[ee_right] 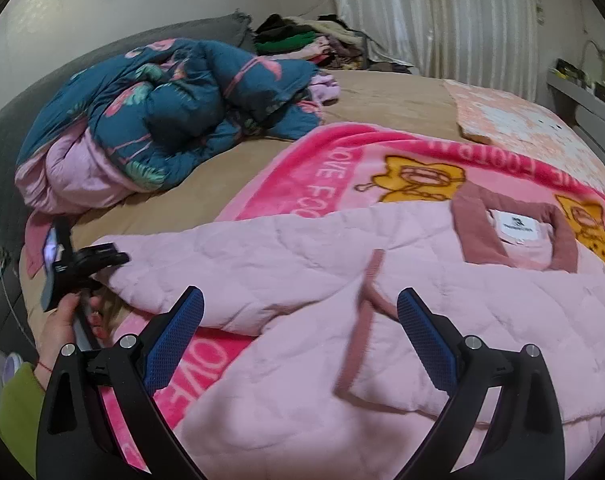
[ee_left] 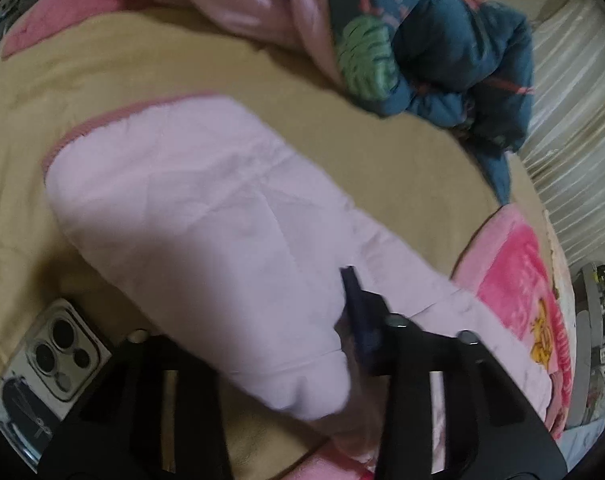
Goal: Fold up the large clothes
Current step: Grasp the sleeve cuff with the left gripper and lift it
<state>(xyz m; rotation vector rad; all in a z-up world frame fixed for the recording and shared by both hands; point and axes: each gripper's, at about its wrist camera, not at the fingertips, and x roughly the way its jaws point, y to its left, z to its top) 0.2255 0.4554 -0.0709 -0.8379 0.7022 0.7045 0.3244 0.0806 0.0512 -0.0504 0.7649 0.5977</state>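
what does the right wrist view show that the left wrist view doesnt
Only the right wrist view: the open right claw, the jacket's collar label, the hand holding the left claw, a clothes pile. Only the left wrist view: the sleeve cuff and a phone. Both: the pink jacket, the left claw shut on its sleeve, the blue quilt, the pink blanket.

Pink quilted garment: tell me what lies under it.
Under the pink quilted garment lies a pink cartoon blanket, itself on the tan bedsheet. How far the blanket reaches beneath is covered.
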